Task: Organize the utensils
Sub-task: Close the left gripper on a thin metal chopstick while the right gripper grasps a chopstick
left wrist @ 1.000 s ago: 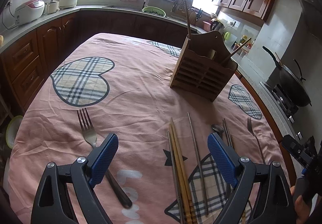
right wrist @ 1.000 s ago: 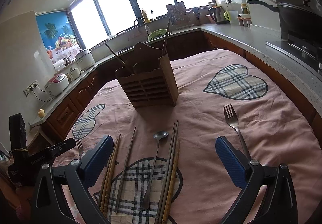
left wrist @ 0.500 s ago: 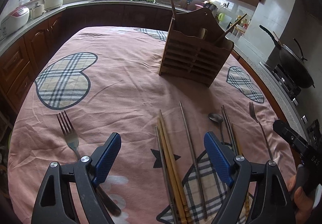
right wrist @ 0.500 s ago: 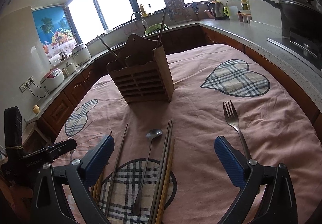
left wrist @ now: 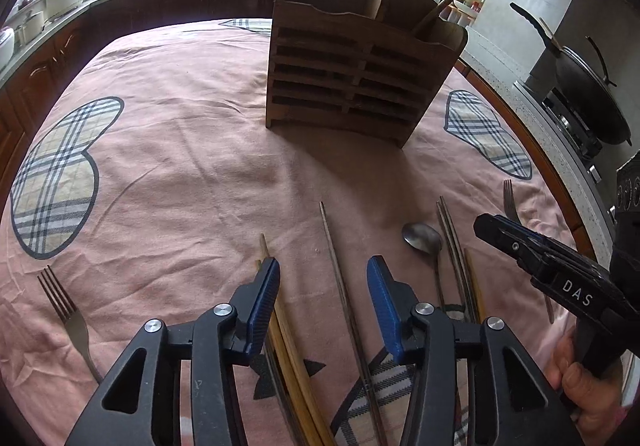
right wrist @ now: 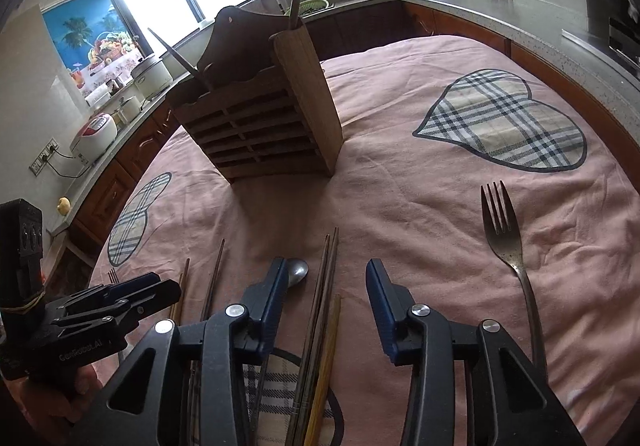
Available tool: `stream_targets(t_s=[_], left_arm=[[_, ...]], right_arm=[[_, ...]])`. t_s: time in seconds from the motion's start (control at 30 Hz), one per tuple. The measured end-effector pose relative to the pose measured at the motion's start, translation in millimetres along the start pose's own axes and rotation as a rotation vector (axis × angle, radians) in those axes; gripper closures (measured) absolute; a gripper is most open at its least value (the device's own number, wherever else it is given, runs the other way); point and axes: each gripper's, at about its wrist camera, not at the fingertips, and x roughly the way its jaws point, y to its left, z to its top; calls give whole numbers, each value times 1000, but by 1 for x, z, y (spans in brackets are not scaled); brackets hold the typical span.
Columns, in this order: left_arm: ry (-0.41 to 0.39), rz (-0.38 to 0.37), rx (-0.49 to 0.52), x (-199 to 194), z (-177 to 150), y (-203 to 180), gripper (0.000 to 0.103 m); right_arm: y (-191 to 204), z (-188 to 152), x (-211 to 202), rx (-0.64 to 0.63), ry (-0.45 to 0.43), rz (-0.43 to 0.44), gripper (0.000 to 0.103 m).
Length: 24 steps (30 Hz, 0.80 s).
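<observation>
A wooden slatted utensil holder [left wrist: 352, 77] [right wrist: 264, 125] stands mid-table with a few chopsticks in it. My left gripper [left wrist: 322, 286] is open and empty, low over a single metal chopstick [left wrist: 340, 278], with wooden chopsticks [left wrist: 288, 346] by its left finger. A spoon [left wrist: 422, 238], dark chopsticks [left wrist: 454, 246] and a fork [left wrist: 509, 201] lie to the right; another fork [left wrist: 66, 310] lies left. My right gripper [right wrist: 326, 294] is open and empty over dark chopsticks [right wrist: 326, 278], with the spoon [right wrist: 298, 272] at its left finger and a fork [right wrist: 506, 238] to the right.
A pink cloth with plaid hearts [left wrist: 180, 125] covers the table. Counters with rice cookers [right wrist: 94, 131], a sink and a kettle run along the back. A black wok [left wrist: 584, 85] sits on the stove beyond the right table edge.
Both grippers moved forward and down toward the utensils, and their jaws narrowed. The left one shifted right, from over the wooden chopsticks to the metal chopstick.
</observation>
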Motion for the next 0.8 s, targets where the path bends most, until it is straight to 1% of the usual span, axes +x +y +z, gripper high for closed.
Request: stream_targets(t_s=[0.03,0.13,0.23,0.3,0.43,0.5,0.57,0.6,0.67,0.7,0.8], left_arm=[[8,-2,0,6,3,0,62],[33,-4,-2,21,9,2,66],[58,-10,-4,38,16,2,68],[65,-10,1,47,19,2,71],[65,-1,37,59,27,-5,71],[64,5,57,63,28,-9,74],[56,19,80,65,27,-14,79],[52,26,87,67,27,-15,83],[50,25,81,68,27,-13,96],[53,9,68,69,27,-11,96],[56,-14,43,67,26,-7,97]], right_arm=[[0,2,6,-7,12,-5,73],[0,6,22,-21,44,-22,80],[-1,9,36,-28,77,-35,85],[-1,10,41,-40,89,-43,87],[2,16,47,-70,101,-47,89],[5,18,49,-89,102,-53,89],[7,18,50,-102,96,-55,89],[6,17,50,-104,92,-53,89],[4,17,49,-98,86,-51,93],[2,18,50,-89,87,-49,96],[-1,18,48,-62,89,-33,97]])
